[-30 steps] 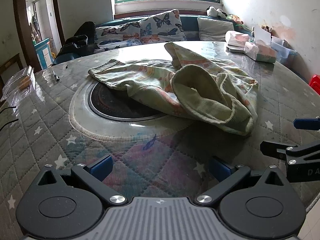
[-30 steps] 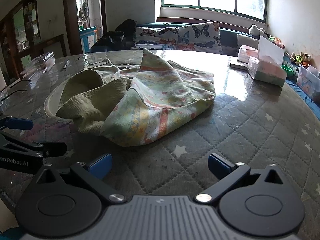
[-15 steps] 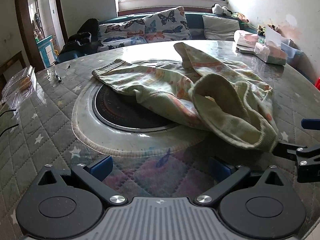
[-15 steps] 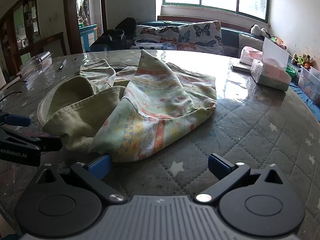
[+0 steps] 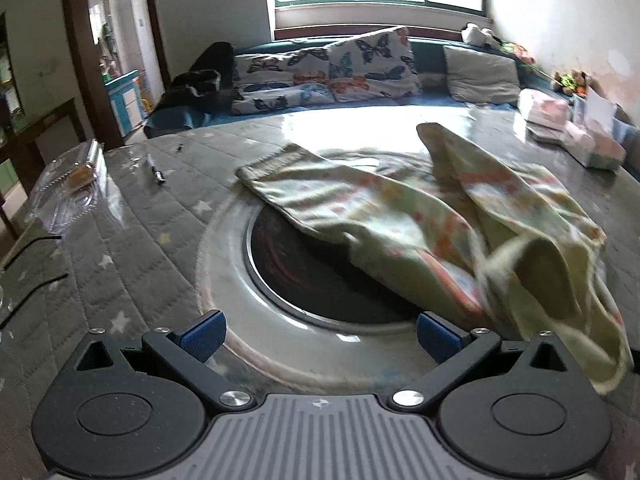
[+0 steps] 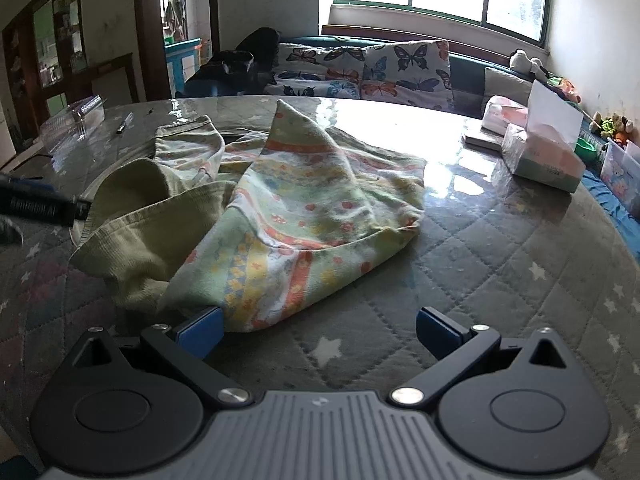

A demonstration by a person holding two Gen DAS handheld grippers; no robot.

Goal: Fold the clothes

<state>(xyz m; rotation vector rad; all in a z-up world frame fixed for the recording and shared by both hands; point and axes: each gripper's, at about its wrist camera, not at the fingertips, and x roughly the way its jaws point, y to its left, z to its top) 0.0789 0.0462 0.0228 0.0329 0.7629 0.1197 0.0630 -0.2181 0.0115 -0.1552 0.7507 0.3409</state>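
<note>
From the left wrist camera we see our left gripper (image 5: pixel 318 336) with its blue-padded fingers spread wide and nothing between them, low over the quilted table (image 5: pixel 120 248). The garment (image 5: pixel 420 224) (a pale green floral piece, somewhat motion-blurred here) lies crumpled ahead and to the right, partly covering the dark round inset (image 5: pixel 320 280) in the table's middle. Its ribbed opening droops close to the right finger; we cannot tell whether they touch. A clear plastic box (image 5: pixel 68 184) sits far left, and a tissue box (image 5: pixel 596 148) far right.

From the right wrist camera our right gripper (image 6: pixel 318 334) is likewise wide apart and empty. The garment (image 6: pixel 304 216) lies ahead and to the left, its near corner lying right at the left finger's pad. The left gripper (image 6: pixel 40 208) shows blurred at the left edge, just beside the garment's ribbed hem. Butterfly cushions (image 6: pixel 360 68) line the sofa beyond.
</note>
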